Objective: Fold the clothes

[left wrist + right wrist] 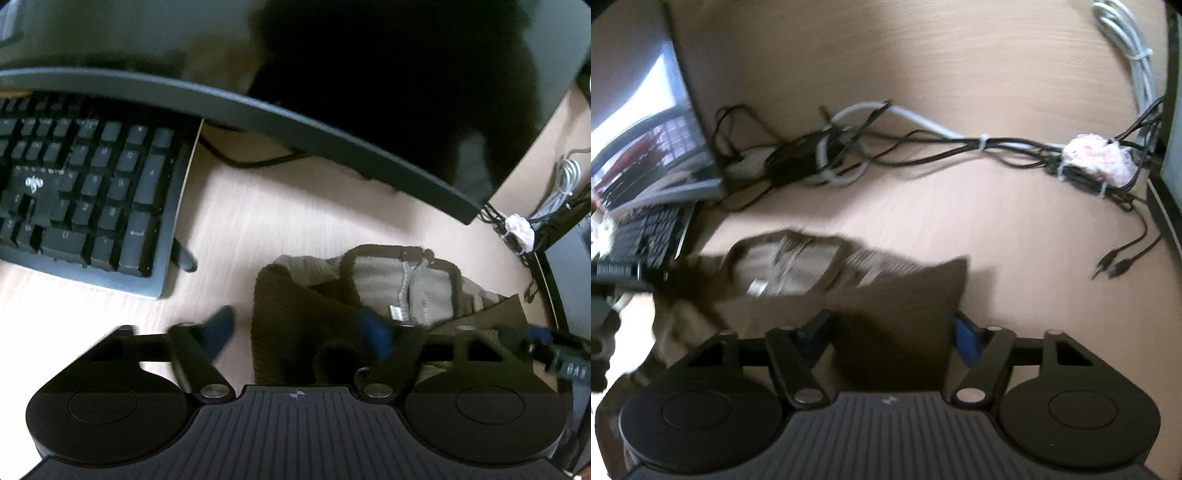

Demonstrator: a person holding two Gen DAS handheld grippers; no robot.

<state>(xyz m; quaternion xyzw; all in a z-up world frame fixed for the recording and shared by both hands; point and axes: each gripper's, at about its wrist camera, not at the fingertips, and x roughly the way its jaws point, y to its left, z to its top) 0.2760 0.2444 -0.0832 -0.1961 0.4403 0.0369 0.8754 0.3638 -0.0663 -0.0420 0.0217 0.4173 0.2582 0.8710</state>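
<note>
Both grippers stand with jaws spread wide. Left gripper [299, 332]: its blue-padded fingers [221, 328] are set well apart, the left one over bare desk, the right one lying on or just above the dark fabric; nothing is pinched between them. Right gripper [890, 332]: jaws likewise released, with dark cloth lying in the gap between the fingers; whether either pad presses on it cannot be told, as the view is blurred.

Garment [369, 291]: a brown knitted item with a lighter beige ribbed inside, collar and small label exposed, bunched on the desk directly ahead of both grippers. In the right wrist view a flat dark panel of it [905, 295] reaches up to the fingers.

Desk [258, 206]: light wood grain.

Keyboard [85, 184]: black, left of the garment, close to it but apart.

Monitor [332, 92]: dark screen, its lower edge overhanging the desk beyond the garment.

Cables [923, 147]: black and grey, tangled along the far part of the desk, bundled at one point with a white-pink wad [1100, 158]; two jack plugs [1112, 267] lie loose to the right.
</note>
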